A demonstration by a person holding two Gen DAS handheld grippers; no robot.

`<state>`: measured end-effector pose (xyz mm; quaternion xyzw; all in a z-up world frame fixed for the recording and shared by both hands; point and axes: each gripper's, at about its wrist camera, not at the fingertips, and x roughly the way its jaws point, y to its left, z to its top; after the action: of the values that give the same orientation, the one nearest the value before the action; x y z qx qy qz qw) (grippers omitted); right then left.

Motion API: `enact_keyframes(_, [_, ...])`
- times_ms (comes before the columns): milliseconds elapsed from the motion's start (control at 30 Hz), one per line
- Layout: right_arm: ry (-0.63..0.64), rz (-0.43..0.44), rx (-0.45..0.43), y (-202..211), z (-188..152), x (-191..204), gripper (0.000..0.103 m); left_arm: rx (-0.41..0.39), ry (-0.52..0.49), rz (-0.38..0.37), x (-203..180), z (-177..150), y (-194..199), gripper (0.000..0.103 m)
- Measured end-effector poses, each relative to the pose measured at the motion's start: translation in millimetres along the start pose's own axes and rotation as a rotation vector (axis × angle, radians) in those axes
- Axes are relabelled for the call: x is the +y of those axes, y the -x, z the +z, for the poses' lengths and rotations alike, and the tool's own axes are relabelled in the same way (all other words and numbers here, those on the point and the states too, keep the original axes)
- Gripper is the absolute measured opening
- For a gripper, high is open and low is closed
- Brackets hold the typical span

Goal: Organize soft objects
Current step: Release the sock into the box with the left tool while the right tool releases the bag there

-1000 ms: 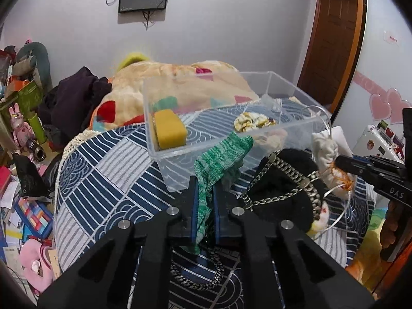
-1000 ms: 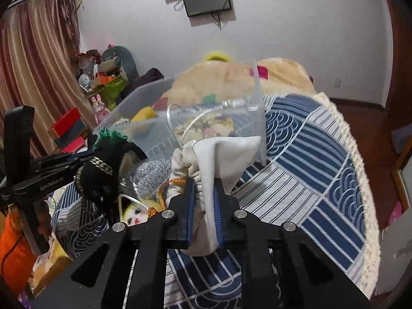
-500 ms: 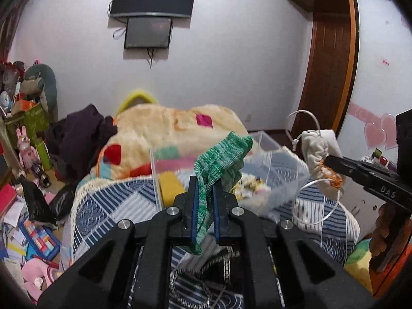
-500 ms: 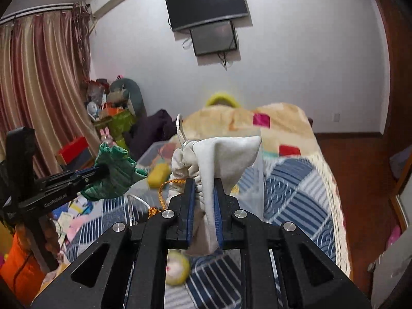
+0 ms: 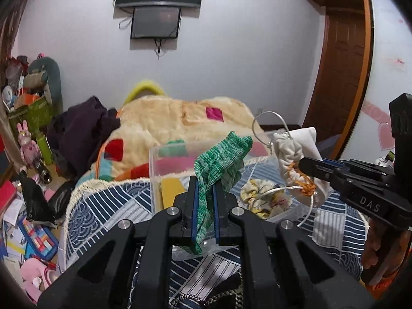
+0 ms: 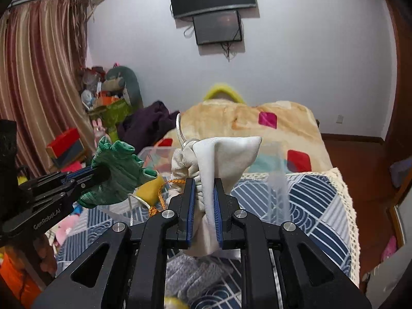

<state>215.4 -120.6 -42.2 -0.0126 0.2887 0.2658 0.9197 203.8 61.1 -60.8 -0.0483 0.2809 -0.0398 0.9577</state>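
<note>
My left gripper is shut on a green knitted cloth and holds it up above the near side of a clear plastic bin on the bed. My right gripper is shut on a white drawstring pouch with a cord and orange tassel, held above the bin's right part. The pouch and right gripper also show in the left wrist view, and the green cloth in the right wrist view. The bin holds a yellow sponge and a yellow patterned scrunchie.
The bin sits on a blue-and-white patterned bedspread with a beige patchwork blanket behind. A grey knitted item and a chain lie below the grippers. Clutter covers the floor at left. A wooden door is at right.
Both grippers have lifted their items up off the bed and risen; the bin now lies lower and further ahead, and the black chained item has dropped out of sight.
</note>
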Motion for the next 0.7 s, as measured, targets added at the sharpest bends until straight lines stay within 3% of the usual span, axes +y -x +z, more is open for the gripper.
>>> enact_keyframes(367, [-0.028,0.008,0.106,-31.5,-7.2,-7.6,0.012,0.101,0.004,0.011,0.4,-8.0,-37.5,0.009])
enact_keyframes(433, [-0.027,0.002,0.112,-30.6,-8.3,-8.5,0.012,0.111,0.007,0.005,0.9,-8.2,-38.8,0.012])
enact_keyframes(500, [-0.022,-0.010,0.110,-26.5,-8.8,-8.3,0.012,0.119,0.010,-0.002,0.5,-7.3,-38.8,0.021])
enact_keyframes(600, [-0.016,-0.018,0.103,-19.4,-6.3,-7.5,0.020,0.124,0.010,-0.014,-0.5,-6.0,-34.4,0.029])
enact_keyframes(700, [-0.010,-0.021,0.065,-6.3,-2.7,-8.4,0.034,0.104,-0.006,-0.014,-5.2,-3.6,-23.5,0.034])
